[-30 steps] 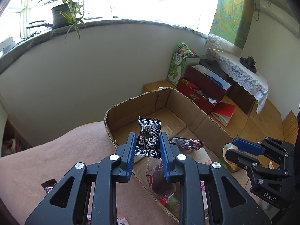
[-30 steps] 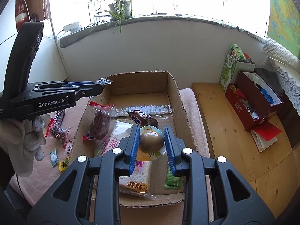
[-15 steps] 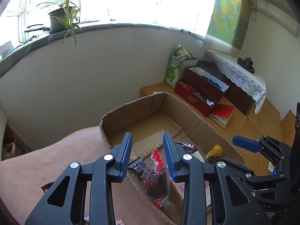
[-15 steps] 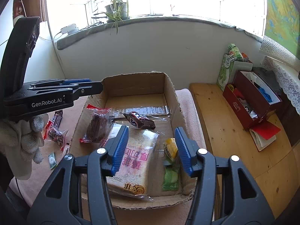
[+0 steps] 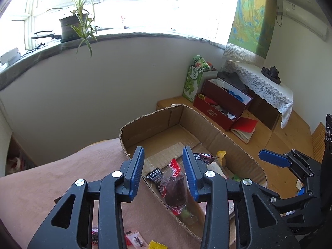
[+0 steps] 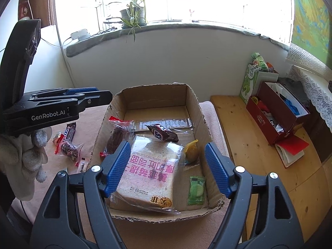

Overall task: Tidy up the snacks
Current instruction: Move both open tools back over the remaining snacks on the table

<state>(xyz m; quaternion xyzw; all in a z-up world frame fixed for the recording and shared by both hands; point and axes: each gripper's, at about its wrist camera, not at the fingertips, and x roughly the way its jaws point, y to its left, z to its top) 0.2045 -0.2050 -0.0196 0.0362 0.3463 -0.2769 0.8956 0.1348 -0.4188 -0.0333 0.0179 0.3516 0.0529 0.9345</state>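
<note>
A low cardboard box (image 5: 149, 122) sits on a pink cloth. My left gripper (image 5: 163, 155) hangs over its near corner with the jaws opening and nothing between the pads. Below it in the box lie a small black packet (image 5: 154, 175) and a dark cake in a clear wrapper (image 5: 174, 191). My right gripper (image 6: 167, 151) stands wide over the box (image 6: 166, 213), jaws still opening and not holding anything. Under it lie a bread packet (image 6: 151, 166), a yellow-wrapped round snack (image 6: 191, 151), a green sachet (image 6: 196, 189) and a chocolate bar (image 6: 164, 133).
Loose snacks lie on the pink cloth (image 6: 87, 120) left of the box, among them a chocolate bar (image 6: 69, 131) and a nut packet (image 6: 68, 148). A gloved hand (image 6: 25, 155) holds the left gripper (image 6: 101, 94). A wooden bench (image 6: 249, 145) with a red box (image 6: 276, 112) stands at the right.
The left gripper let go of the black packet, which now lies in the box. The right gripper released the round snack beside the bread. Both sets of jaws have spread.
</note>
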